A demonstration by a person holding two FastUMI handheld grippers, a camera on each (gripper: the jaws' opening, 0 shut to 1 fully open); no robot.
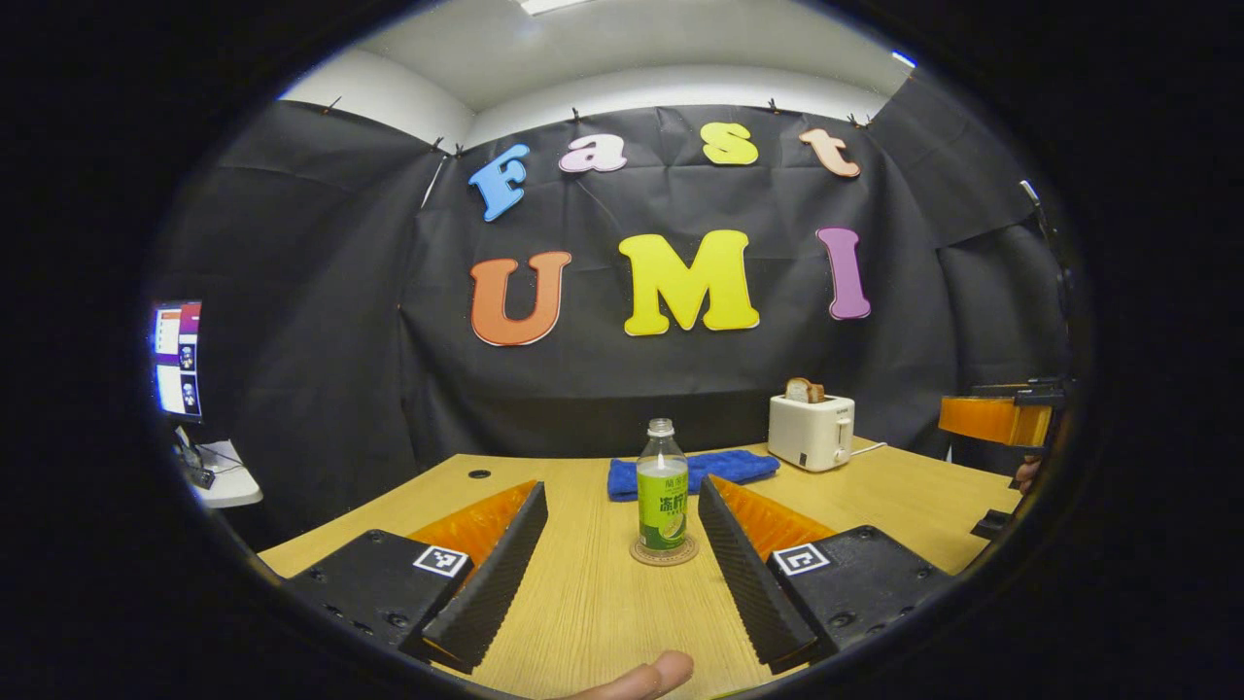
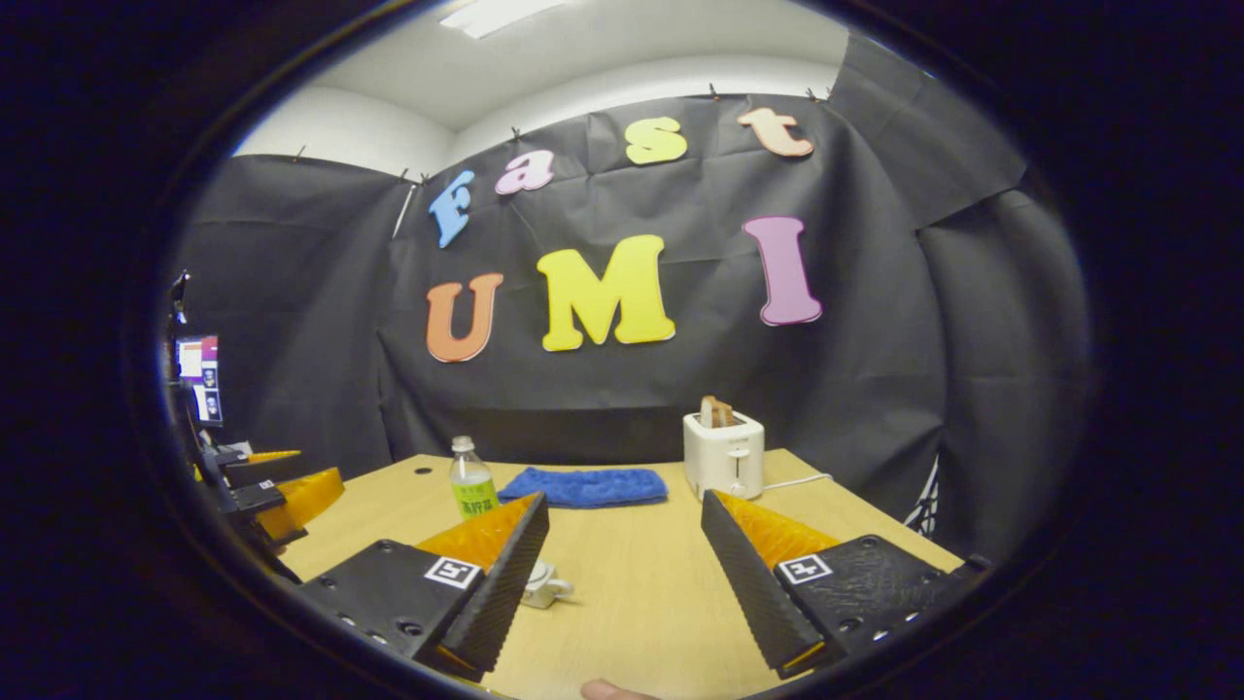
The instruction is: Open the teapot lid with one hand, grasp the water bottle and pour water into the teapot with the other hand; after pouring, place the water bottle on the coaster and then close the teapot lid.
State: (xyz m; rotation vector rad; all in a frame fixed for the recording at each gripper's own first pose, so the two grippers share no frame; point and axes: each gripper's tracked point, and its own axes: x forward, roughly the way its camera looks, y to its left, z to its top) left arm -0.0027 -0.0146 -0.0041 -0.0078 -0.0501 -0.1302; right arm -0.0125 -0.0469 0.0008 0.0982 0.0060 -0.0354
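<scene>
Left gripper view: one water bottle (image 1: 663, 494) upright on one coaster (image 1: 664, 554), mid tabletop (image 1: 583, 593), between the left gripper (image 1: 622, 564) jaws, which are spread wide and not touching it. One blue towel (image 1: 692, 472), one toaster (image 1: 811, 431) behind. Gripper level, low over tabletop.

Right gripper view: right gripper (image 2: 622, 574) jaws wide apart, holding nothing. One teapot (image 2: 540, 585) partly hidden by left finger. Bottle far left.

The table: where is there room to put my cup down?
The table is bare between the right tongs, and from there up to the blue cloth. The far edge is crowded: water bottle on its coaster, cloth, toaster. The teapot sits by the right tongs' left finger.
</scene>
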